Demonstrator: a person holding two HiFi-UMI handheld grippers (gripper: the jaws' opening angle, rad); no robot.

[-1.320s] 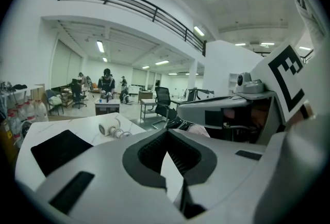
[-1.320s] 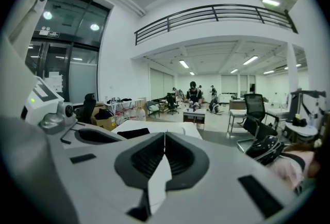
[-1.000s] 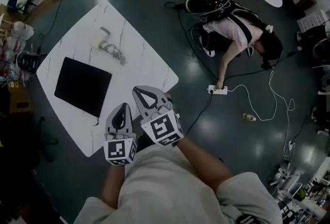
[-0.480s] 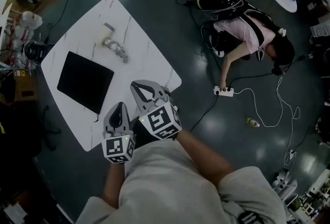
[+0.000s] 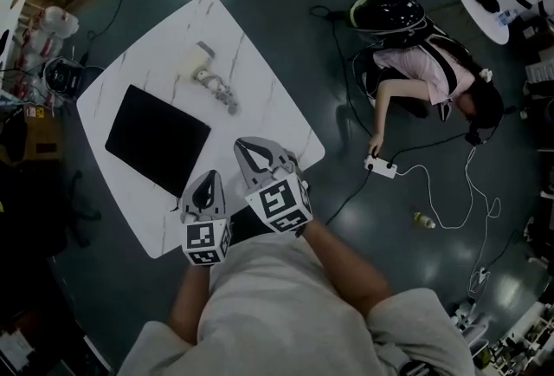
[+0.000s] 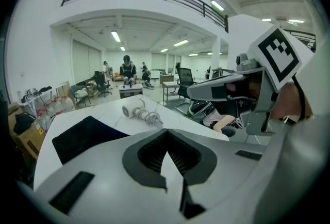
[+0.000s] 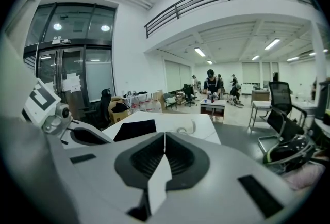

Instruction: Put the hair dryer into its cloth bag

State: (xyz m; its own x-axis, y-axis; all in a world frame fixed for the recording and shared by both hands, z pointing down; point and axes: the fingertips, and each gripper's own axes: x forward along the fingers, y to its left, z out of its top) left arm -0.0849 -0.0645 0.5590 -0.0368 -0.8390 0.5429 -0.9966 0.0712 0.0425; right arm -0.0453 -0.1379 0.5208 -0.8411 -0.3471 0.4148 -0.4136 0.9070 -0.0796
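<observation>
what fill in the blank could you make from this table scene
The cloth bag lying flat on the table is coloured ____. The hair dryer lies on the table, not yet inside the ____. The left gripper and right gripper, jaws shut, each hold ____.
Missing words: black; bag; nothing

Black bag (image 5: 157,139), perhaps cream dryer (image 5: 196,68), white-marbled table (image 5: 270,119)

right tongs (image 5: 248,146): bare table (image 5: 270,119) just ahead | left tongs (image 5: 211,178): flat cloth bag (image 5: 157,139) ahead-left | hair dryer (image 5: 206,74), cord farther ahead of both
</observation>
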